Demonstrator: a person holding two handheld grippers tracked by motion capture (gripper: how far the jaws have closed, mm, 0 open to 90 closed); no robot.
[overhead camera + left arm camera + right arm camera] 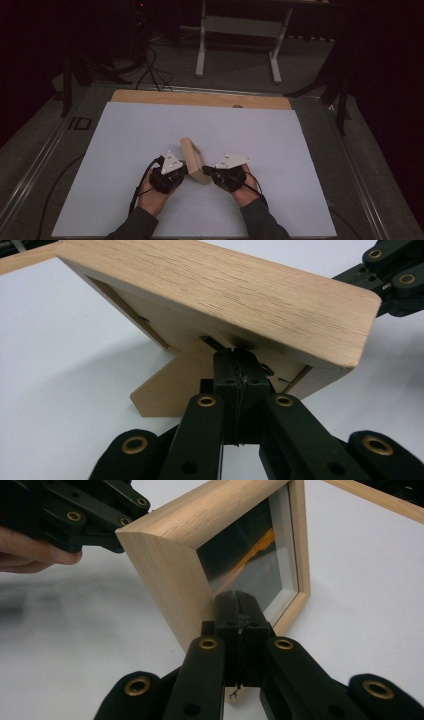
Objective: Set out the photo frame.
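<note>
White bench (125,150): both grippers, left (235,365) at 9 o'clock, right (239,611) at 3, jaws closed, press the picture frame (194,161). Uneven pushing could topple it.

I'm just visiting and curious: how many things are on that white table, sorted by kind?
Wooden picture frame: 1
Hand-held grippers: 2, the left gripper and the right gripper
Total: 3

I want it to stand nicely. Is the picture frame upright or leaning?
Leaning. The picture frame tilts back on its rear stand, lower edge on the white table.
</note>
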